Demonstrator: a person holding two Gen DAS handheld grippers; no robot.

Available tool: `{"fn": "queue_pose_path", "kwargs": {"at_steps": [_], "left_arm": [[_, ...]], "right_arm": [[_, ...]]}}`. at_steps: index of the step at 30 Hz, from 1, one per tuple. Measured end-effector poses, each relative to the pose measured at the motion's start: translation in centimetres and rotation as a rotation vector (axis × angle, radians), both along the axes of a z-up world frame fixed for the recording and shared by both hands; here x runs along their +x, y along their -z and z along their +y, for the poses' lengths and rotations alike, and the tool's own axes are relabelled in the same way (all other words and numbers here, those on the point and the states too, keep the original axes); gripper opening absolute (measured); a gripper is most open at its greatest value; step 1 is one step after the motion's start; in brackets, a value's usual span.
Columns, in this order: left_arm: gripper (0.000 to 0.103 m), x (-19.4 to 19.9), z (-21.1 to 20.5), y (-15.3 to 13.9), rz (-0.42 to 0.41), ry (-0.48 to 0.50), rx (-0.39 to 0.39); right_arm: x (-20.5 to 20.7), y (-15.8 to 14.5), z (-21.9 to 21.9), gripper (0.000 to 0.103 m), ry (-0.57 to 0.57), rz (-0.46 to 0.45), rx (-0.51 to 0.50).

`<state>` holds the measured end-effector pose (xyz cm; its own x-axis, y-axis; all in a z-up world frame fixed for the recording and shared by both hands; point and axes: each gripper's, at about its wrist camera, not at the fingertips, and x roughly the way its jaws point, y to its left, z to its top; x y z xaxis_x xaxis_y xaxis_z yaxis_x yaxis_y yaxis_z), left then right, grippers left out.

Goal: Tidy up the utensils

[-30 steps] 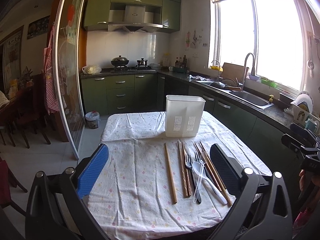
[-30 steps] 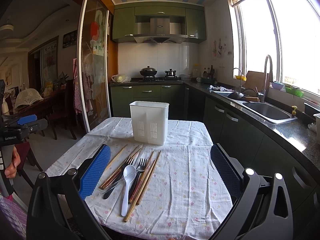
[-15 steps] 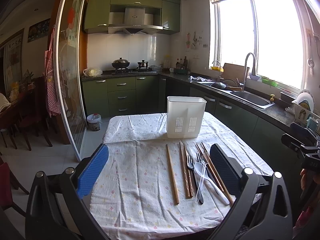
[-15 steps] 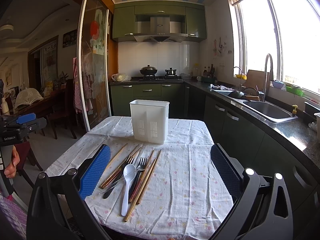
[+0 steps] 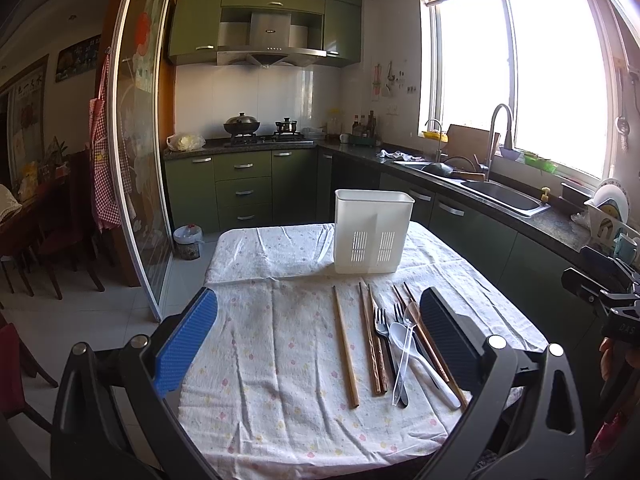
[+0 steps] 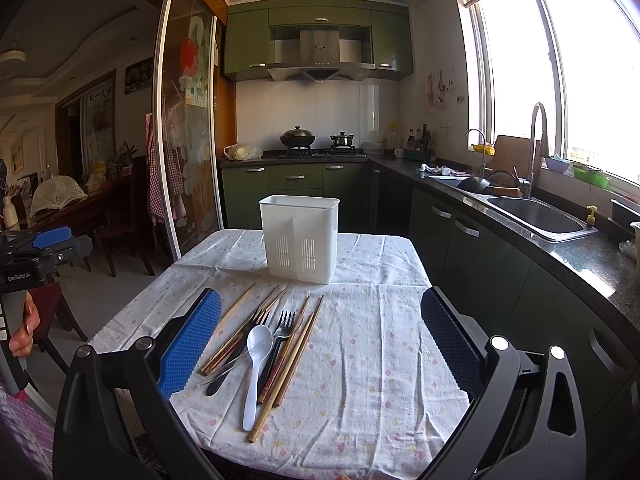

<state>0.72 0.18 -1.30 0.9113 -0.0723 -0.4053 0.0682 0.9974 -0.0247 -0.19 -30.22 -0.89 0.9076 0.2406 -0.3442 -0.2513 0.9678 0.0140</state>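
Observation:
A white slotted utensil holder (image 5: 373, 231) stands upright at the far middle of the cloth-covered table (image 5: 256, 360); it also shows in the right wrist view (image 6: 299, 237). In front of it lie several wooden chopsticks (image 5: 345, 346), black forks (image 5: 382, 330), a white spoon (image 5: 416, 354) and a clear spoon (image 5: 407, 334). The right wrist view shows the same pile: chopsticks (image 6: 294, 354), forks (image 6: 278, 330), white spoon (image 6: 254, 368). My left gripper (image 5: 318, 334) is open and empty above the near table edge. My right gripper (image 6: 320, 334) is open and empty, the pile between its fingers.
Green cabinets and a counter with a sink (image 6: 534, 213) run along the right. A stove with pots (image 5: 258, 128) is at the back. A glass sliding door (image 5: 136, 160) stands on the left, with a dining room beyond it.
The left gripper has drifted slightly; the table and holder shift a little right in its view. The right gripper's view is almost unchanged. Both stay open.

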Motion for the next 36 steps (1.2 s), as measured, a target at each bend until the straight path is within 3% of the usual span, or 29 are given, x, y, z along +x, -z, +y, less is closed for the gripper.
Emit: {"fn": "queue_pose_path", "kwargs": {"at_steps": [15,23,27,32,36], "left_arm": [[0.096,2.2,0.2,2.0,0.072,0.007,-0.011],[0.096,4.5,0.1,3.7,0.151,0.031,-0.025],[0.096,7.2,-0.6,4.6,0.252,0.086,-0.035],[0.096,11.6,-3.1,6.7,0.471,0.214,-0.056],[0.096,14.1,-5.9,8.6,0.569,0.276,0.005]], "right_arm": [[2.5,2.2,0.6,0.099,-0.010,0.079,-0.002],[4.7,3.8,1.3,0.099,-0.016,0.147,-0.022],[7.2,4.9,1.7,0.099,-0.080,0.244,-0.013],[10.7,6.4,0.6,0.099,-0.088,0.415,0.043],[12.2,7.2,-0.5,0.099,-0.099,0.498,0.101]]}}
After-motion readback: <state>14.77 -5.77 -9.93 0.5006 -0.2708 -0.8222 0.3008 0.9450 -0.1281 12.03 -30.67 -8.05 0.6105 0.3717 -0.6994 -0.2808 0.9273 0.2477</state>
